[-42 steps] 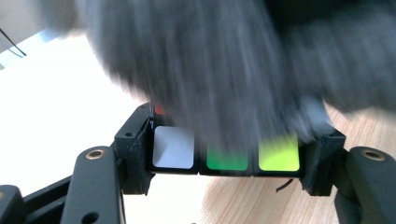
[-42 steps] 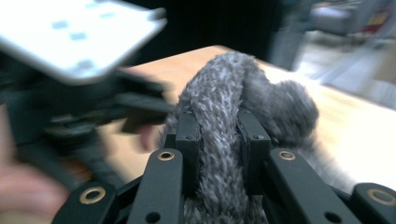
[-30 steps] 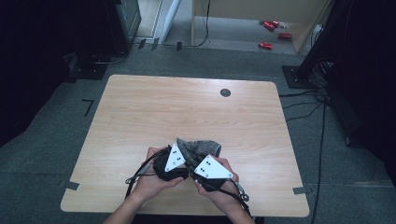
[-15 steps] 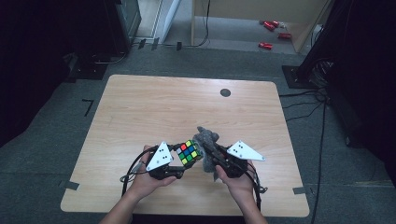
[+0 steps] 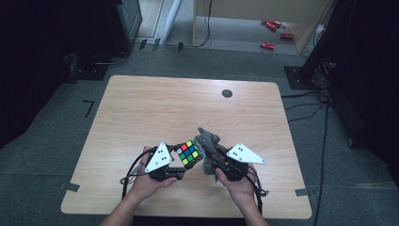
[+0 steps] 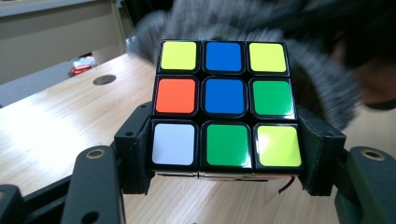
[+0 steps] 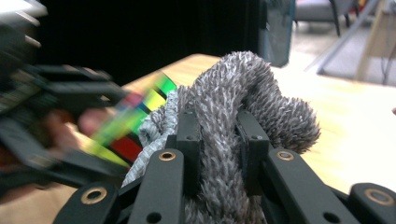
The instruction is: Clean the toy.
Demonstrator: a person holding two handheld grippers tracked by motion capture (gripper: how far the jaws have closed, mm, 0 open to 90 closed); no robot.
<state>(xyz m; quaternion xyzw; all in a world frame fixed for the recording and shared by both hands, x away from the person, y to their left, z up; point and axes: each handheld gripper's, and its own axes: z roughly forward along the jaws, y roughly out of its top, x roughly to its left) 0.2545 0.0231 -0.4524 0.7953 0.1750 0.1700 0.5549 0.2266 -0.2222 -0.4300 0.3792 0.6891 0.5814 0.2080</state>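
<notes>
The puzzle cube [image 6: 224, 105], clamped in the left gripper [image 5: 175, 165], has been uncovered since a second ago; the grey cloth [image 7: 243, 107], pinched in the right gripper [image 5: 214, 162], is apparently being wiped against it.

Multicoloured cube [image 6: 224, 105]; grey fuzzy cloth [image 7: 243, 107]

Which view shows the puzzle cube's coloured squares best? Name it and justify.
The left gripper view: the puzzle cube sits close and sharp between the left gripper jaws, one face fully readable. The high view shows it small; the right gripper view shows a blurred streak.
</notes>
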